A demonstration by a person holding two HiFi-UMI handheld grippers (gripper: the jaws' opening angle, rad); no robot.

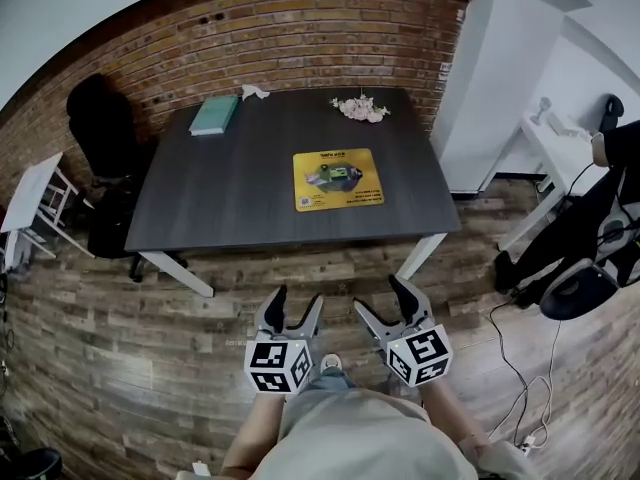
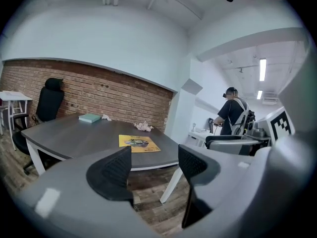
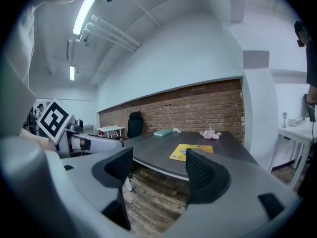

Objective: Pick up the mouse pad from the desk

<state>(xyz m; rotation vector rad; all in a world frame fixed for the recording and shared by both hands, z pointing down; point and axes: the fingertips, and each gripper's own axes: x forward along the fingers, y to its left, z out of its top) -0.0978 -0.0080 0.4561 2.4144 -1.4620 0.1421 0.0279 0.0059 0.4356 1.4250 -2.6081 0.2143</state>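
The yellow mouse pad [image 1: 338, 179] lies flat on the dark grey desk [image 1: 230, 193], right of centre, with a picture printed on it. It also shows in the left gripper view as the mouse pad [image 2: 138, 143] and in the right gripper view as the mouse pad [image 3: 192, 151]. Both grippers hang over the wooden floor, short of the desk's near edge. My left gripper [image 1: 296, 310] is open with nothing between its jaws. My right gripper [image 1: 380, 299] is open and empty too. Both point at the desk.
A teal book [image 1: 215, 114] and a crumpled white paper [image 1: 254, 92] lie at the desk's far left. A pink-white clump [image 1: 361, 109] sits at the far right. A black office chair [image 1: 105, 138] stands at the left. A white table [image 1: 555, 158], cables and a person [image 2: 232, 115] are at the right.
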